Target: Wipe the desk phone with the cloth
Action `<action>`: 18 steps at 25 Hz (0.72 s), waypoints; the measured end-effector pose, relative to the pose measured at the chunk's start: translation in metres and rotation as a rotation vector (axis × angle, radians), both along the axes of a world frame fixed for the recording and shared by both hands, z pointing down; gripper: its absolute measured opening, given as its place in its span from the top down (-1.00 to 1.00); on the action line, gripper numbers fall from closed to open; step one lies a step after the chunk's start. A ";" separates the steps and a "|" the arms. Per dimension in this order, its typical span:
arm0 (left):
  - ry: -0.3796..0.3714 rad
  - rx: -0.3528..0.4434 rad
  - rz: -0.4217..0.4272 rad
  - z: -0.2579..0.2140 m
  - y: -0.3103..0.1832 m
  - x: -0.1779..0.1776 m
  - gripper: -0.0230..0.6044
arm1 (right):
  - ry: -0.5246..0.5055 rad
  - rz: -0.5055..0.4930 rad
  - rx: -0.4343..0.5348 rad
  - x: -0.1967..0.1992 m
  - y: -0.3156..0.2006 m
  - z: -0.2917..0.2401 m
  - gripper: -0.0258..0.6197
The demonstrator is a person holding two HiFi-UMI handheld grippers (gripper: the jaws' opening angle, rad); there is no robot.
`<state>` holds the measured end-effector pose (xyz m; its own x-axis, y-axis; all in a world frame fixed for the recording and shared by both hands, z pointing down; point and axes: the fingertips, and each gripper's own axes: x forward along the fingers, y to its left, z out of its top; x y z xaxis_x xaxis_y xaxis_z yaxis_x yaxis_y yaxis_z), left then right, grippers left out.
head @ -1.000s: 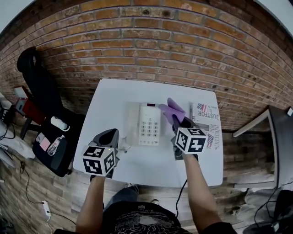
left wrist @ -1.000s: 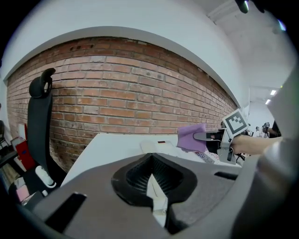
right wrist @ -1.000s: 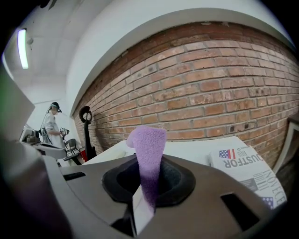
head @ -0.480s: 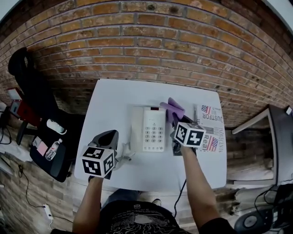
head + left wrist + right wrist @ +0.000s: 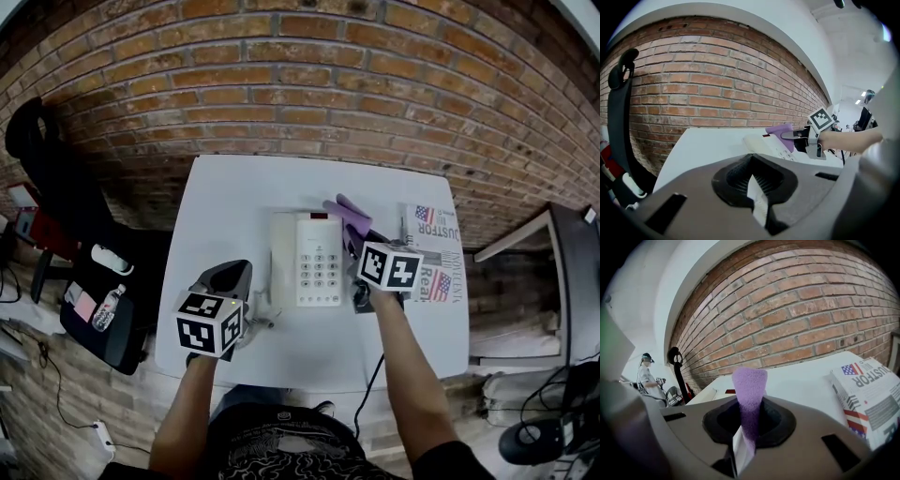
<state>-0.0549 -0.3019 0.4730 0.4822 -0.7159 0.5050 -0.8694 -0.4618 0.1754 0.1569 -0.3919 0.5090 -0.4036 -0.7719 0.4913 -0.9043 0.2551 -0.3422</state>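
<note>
- Head view: a white desk (image 5: pixel 225 202) stands against a brick wall (image 5: pixel 309 84), with the desk phone (image 5: pixel 309 258) lying flat near its middle, keypad up.
- The right tool (image 5: pixel 360 240) sits just beside the phone's right edge and is clamped on a purple cloth (image 5: pixel 349 216). The cloth sticks out past its tips over the phone's upper right corner; whether it touches the phone I cannot tell.
- The left tool (image 5: pixel 239 295) is near the phone's lower left, apart from it.
- A printed paper (image 5: pixel 433 258) with a flag design lies on the right part of the desk, and a black chair (image 5: pixel 56 178) stands off to the left.
- Left gripper view: the left tool's (image 5: pixel 757 202) jaws are together with nothing between them. Beyond them the phone (image 5: pixel 771 146) lies on the desk (image 5: pixel 708 143), and the right tool (image 5: pixel 796 136) holds the cloth (image 5: pixel 780 133) at the phone's far side.
- Right gripper view: the right tool's (image 5: pixel 739 446) jaws are pinched on the cloth (image 5: pixel 749 390), which rises upright from between them. The paper (image 5: pixel 872 397) lies to the right, a pale edge of the phone (image 5: pixel 707 397) shows to the left, and the wall (image 5: pixel 797 319) fills the background.
</note>
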 end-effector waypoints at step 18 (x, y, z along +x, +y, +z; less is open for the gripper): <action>0.004 0.000 -0.009 -0.001 0.027 0.009 0.91 | -0.038 -0.044 -0.021 -0.007 0.035 0.002 0.78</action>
